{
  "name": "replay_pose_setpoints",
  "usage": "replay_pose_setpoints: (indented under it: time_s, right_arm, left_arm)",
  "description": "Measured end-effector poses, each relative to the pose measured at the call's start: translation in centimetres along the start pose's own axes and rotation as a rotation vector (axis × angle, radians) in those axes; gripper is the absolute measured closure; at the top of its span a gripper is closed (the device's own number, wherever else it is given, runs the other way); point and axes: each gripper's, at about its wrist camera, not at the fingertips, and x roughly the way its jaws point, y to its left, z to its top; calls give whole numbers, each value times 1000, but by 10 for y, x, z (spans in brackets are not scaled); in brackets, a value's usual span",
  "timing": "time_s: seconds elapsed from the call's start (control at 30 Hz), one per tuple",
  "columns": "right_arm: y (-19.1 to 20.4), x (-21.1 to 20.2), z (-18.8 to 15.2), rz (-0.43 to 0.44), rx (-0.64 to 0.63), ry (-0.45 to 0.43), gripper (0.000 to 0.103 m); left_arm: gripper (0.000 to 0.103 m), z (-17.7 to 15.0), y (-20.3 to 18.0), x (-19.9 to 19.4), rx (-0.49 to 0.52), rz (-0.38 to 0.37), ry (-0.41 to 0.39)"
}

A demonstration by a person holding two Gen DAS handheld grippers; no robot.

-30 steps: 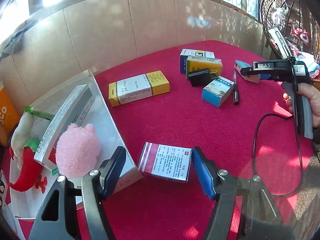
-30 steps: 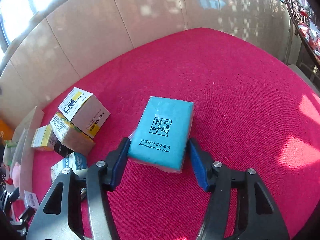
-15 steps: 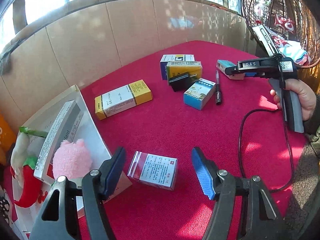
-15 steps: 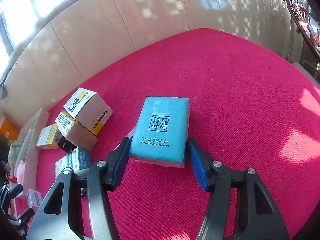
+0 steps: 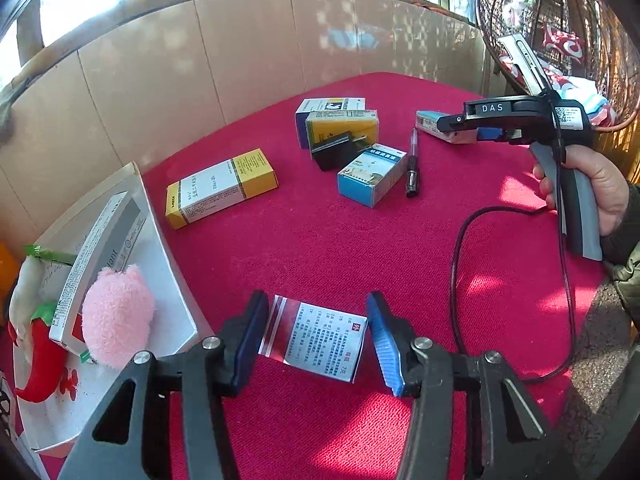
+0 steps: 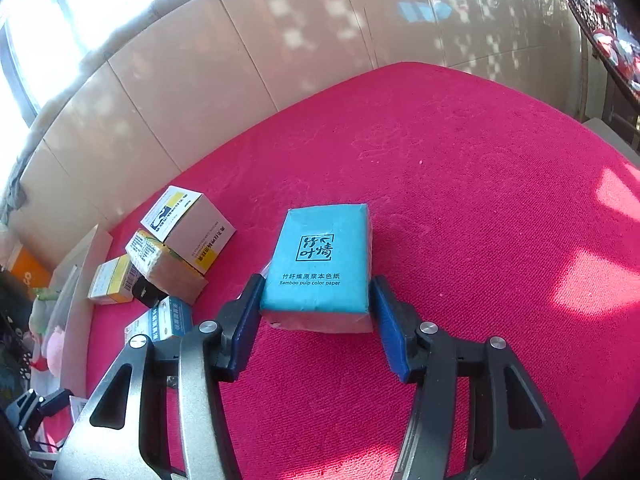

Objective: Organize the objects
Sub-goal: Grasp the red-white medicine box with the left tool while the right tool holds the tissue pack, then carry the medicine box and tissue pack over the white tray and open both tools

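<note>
My left gripper [image 5: 316, 340] is open around a red-and-white medicine box [image 5: 314, 338] lying on the red cloth; the pads stand just off its sides. My right gripper [image 6: 316, 320] is open around a teal tissue pack [image 6: 320, 264], its pads close to the pack's near corners. The right gripper also shows in the left wrist view [image 5: 476, 126], at the tissue pack [image 5: 430, 123]. A white tray [image 5: 168, 276] at left holds a pink plush [image 5: 116, 316], a long white box [image 5: 92, 264] and a red chili toy [image 5: 40, 360].
On the cloth lie a yellow-white box [image 5: 220, 188], a blue-white box [image 5: 370, 176], a yellow box [image 5: 342, 130] with a black item [image 5: 332, 150] against it, a white-blue box [image 5: 328, 106] and a pen [image 5: 412, 164]. A cable [image 5: 460, 264] trails at right. Tiled wall behind.
My left gripper has closed in on the red-and-white box, which now sits between the pads. My right gripper has squared up on the tissue pack, jaws narrowing a little.
</note>
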Motion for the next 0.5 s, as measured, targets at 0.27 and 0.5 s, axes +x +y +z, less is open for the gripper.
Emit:
replay_pose_setpoints:
  time_s: [0.27, 0.5]
  right_arm:
    - [13, -39, 7, 47, -19, -95, 50]
    - [41, -62, 7, 124, -87, -123, 50]
  left_arm:
    - [52, 8, -9, -32, -38, 13, -123]
    - [52, 8, -5, -46, -63, 12, -168]
